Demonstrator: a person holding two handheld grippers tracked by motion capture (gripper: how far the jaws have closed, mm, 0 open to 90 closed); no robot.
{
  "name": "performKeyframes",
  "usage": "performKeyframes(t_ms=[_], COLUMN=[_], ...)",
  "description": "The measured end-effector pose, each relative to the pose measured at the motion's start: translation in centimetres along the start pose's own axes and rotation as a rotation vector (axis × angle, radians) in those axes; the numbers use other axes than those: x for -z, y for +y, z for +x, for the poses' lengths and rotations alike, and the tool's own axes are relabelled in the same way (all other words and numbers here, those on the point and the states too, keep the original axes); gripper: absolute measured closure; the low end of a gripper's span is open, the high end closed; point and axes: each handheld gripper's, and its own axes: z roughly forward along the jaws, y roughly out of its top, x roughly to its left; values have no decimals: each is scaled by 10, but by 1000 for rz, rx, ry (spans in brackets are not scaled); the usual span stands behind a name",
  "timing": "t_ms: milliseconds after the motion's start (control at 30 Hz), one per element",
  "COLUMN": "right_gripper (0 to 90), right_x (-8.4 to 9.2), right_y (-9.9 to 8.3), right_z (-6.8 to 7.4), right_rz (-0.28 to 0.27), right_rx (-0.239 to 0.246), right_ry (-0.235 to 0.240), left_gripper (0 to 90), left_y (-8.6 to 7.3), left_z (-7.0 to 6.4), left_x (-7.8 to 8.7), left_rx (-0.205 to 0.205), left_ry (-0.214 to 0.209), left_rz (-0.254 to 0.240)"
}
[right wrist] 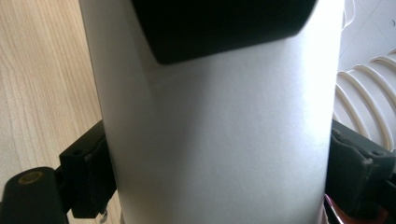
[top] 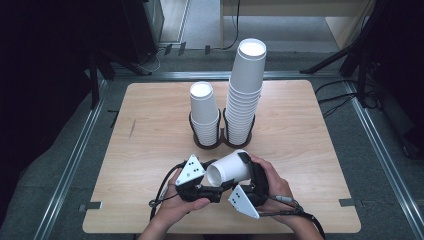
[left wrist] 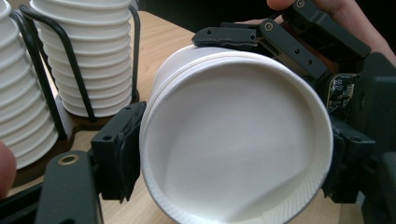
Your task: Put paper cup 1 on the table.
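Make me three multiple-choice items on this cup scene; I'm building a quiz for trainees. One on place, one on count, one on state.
1. Where is the taller stack?
A. right ring of the holder
B. left ring
C. loose on the table

2. How many stacks stand in the holder?
A. one
B. two
C. three

3. How is the single cup oriented?
A. upright
B. upside down
C. on its side, off the table

Key: 1 A, it rises right of the shorter stack. 2 B, one per ring. 3 C, the left tool and right tool clamp it sideways.
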Motion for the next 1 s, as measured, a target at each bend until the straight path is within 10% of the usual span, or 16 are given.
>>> performKeyframes(t_ms=[1000], right_gripper=[0], right_x=[3], right_y=[6], right_z=[-3], right_rz=[31], right_rx=[-97], right_ry=[34], left_gripper=[241], left_y=[-2], left_z=[12], left_x=[4], left_rx=[44], left_ry=[75], left_rz=[-40])
